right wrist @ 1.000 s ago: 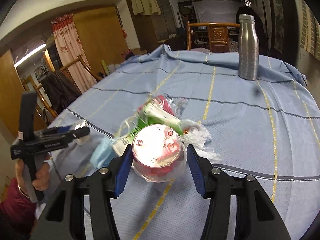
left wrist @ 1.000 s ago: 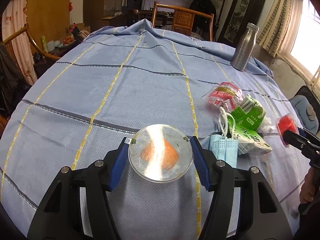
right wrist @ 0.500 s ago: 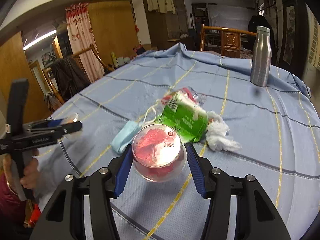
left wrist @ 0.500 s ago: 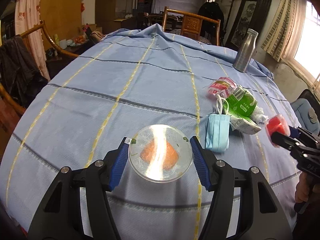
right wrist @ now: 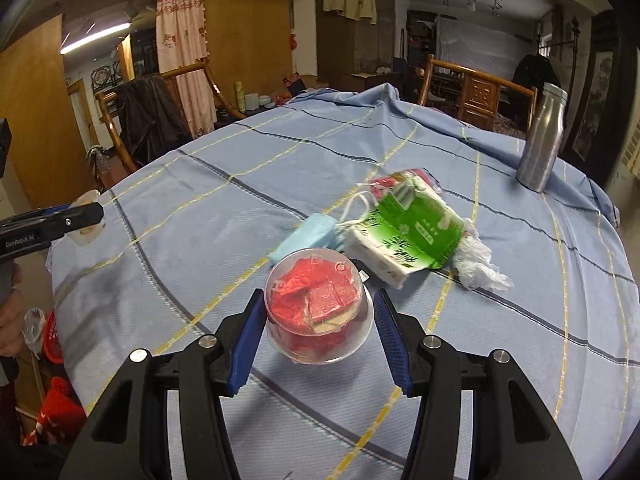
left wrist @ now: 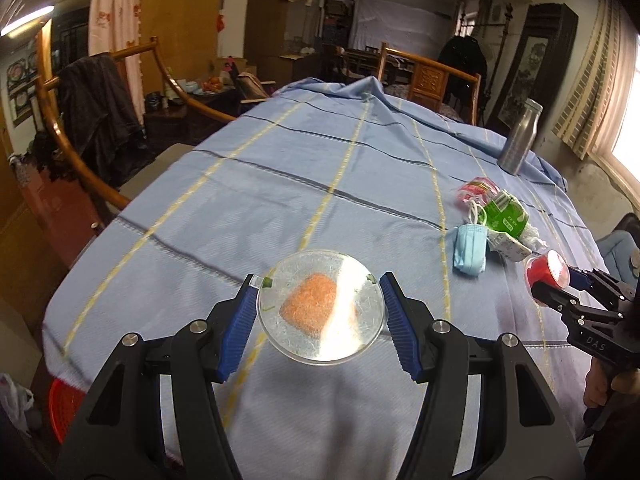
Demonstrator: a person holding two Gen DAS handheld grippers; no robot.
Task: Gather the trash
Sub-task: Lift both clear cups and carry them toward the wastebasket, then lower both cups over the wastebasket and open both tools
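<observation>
My left gripper (left wrist: 320, 306) is shut on a clear plastic cup with an orange scrap inside (left wrist: 320, 304), held above the blue tablecloth (left wrist: 280, 184) near its front edge. The right gripper (right wrist: 320, 310) is shut on a clear cup with red wrappers inside (right wrist: 318, 306); that cup also shows in the left wrist view (left wrist: 546, 270), at the right. On the cloth lie a blue face mask (left wrist: 470, 248), a green tissue pack (right wrist: 408, 230), a pink snack wrapper (left wrist: 476, 190) and a crumpled white plastic bag (right wrist: 480, 264). The left gripper (right wrist: 86, 216) with its cup appears at the left of the right wrist view.
A steel bottle (left wrist: 520, 136) stands at the table's far right. Wooden chairs (left wrist: 432, 76) ring the table; one at the left (left wrist: 96, 120) carries a dark garment. A red basket (left wrist: 66, 408) sits on the floor by the near left corner, also seen as a red basket (right wrist: 52, 336).
Both grippers, each still holding its cup, have drawn back toward the near left edge of the table. The trash pile now lies farther away, and the floor at the left has come into view.
</observation>
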